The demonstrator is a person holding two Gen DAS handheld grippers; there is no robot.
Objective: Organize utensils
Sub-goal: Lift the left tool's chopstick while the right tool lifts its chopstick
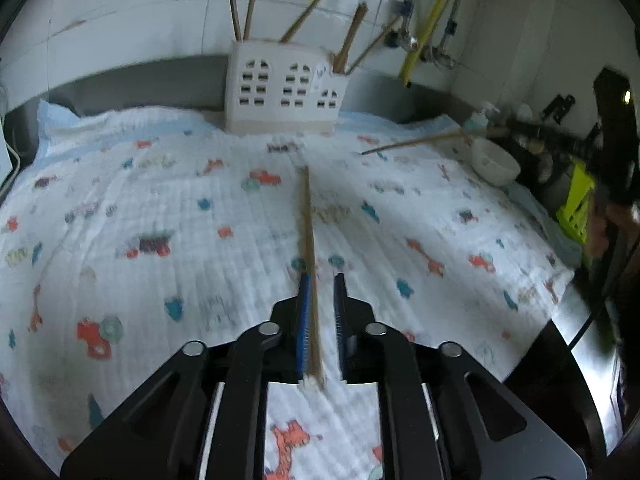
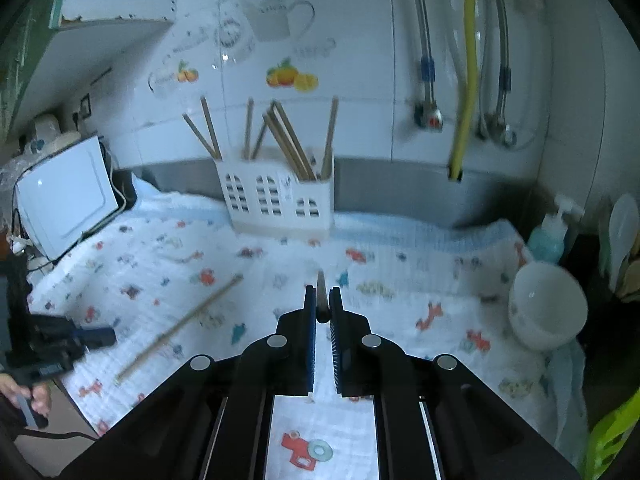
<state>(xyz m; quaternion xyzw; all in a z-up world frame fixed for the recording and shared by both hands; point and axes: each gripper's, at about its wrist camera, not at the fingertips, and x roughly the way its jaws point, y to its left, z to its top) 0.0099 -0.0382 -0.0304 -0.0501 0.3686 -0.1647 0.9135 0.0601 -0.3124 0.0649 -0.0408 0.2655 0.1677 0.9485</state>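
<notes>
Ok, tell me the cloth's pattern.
The cloth is white with small toy-like cartoon prints in red, orange and teal, and a pale blue border. Clearest in the right wrist view.

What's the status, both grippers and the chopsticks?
Left gripper shut on a chopstick. Right gripper shut on another chopstick. Holder ahead, several chopsticks inside. Path clear; white bowl off right.

left wrist: looks forward and down along its fingers, low over the patterned cloth [image 1: 160,200], facing the white holder [image 1: 282,90] at the tiled wall | right wrist: higher, from further right, same facing | shared: cloth, holder [image 2: 276,200], white bowl [image 2: 546,304], yellow hose [image 2: 466,80]
</notes>
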